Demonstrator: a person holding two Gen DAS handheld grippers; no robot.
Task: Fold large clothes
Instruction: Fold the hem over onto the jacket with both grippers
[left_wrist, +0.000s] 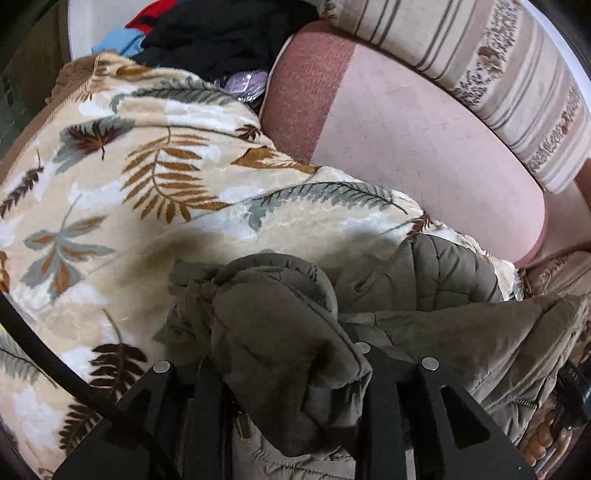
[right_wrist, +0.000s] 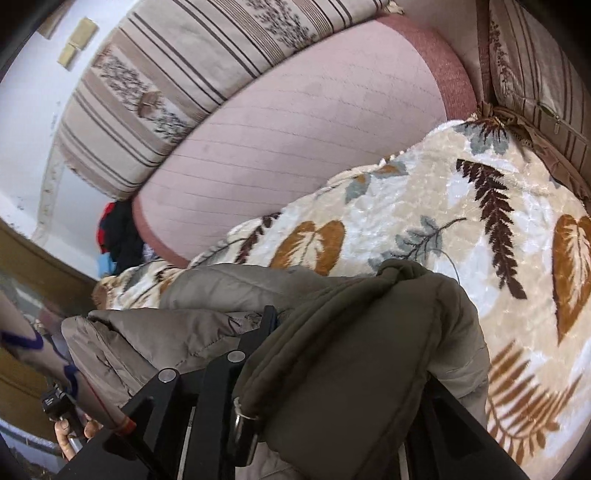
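1. Item in hand: olive padded jacket (left_wrist: 280, 332), bunched up and held above the leaf-print blanket (left_wrist: 147, 184) that covers the sofa seat.
2. Left gripper (left_wrist: 291, 373) — fingers clamped on a thick wad of the jacket; fabric fills the gap between them and spills over the tips.
3. Right gripper (right_wrist: 317, 369) — also pinching the jacket (right_wrist: 369, 350); a seamed edge with a metal snap or ring sits right at the near finger. The far finger is mostly buried under fabric, so the exact grip point is hard to read.
4. Between the two grips the jacket sags in loose rolls; the quilted lining shows in the left view. No flat panel, no clean crease anywhere.
5. Progress call: early. Picked up at both ends, not yet spread out — no fold looks done.
6. Left to do, by my read: lay it flat on the blanket, square up sleeves and body, then fold.
7. Pink cushion (right_wrist: 295, 147) and striped pillow (right_wrist: 166, 74) sit behind the work area. A heap of dark, red and blue clothes (left_wrist: 207, 33) lies at the far end — likely more to fold.
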